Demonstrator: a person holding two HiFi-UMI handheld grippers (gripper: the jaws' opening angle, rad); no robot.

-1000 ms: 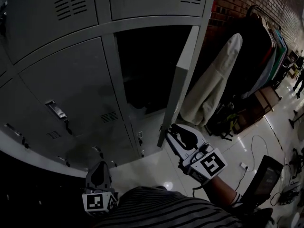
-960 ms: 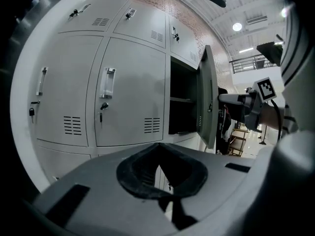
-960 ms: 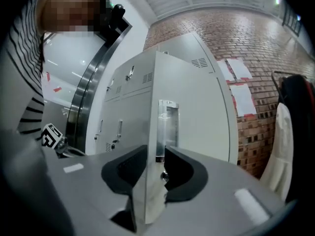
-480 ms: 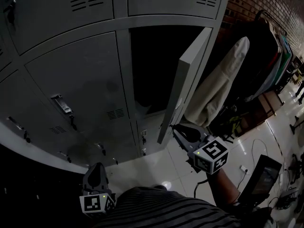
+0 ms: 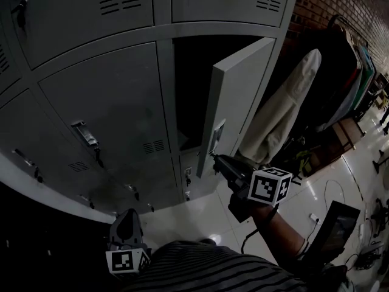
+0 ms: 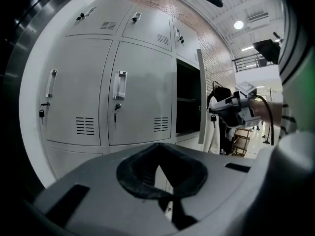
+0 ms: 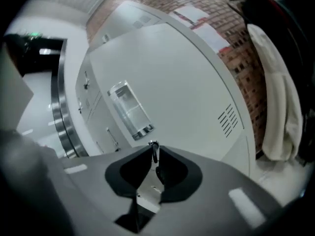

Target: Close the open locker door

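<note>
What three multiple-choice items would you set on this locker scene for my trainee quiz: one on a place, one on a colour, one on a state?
1. Where is the right gripper? A. at the key of a locker door B. up at the top row C. far away from the lockers
2. What colour are the lockers? A. red B. grey C. yellow
3. How is that door? A. shut B. ajar C. taken off
Key: 1A, the key stands between its jaws, which have just been closing; 2B, grey fronts throughout; 3B, it stands out from its dark compartment.
</note>
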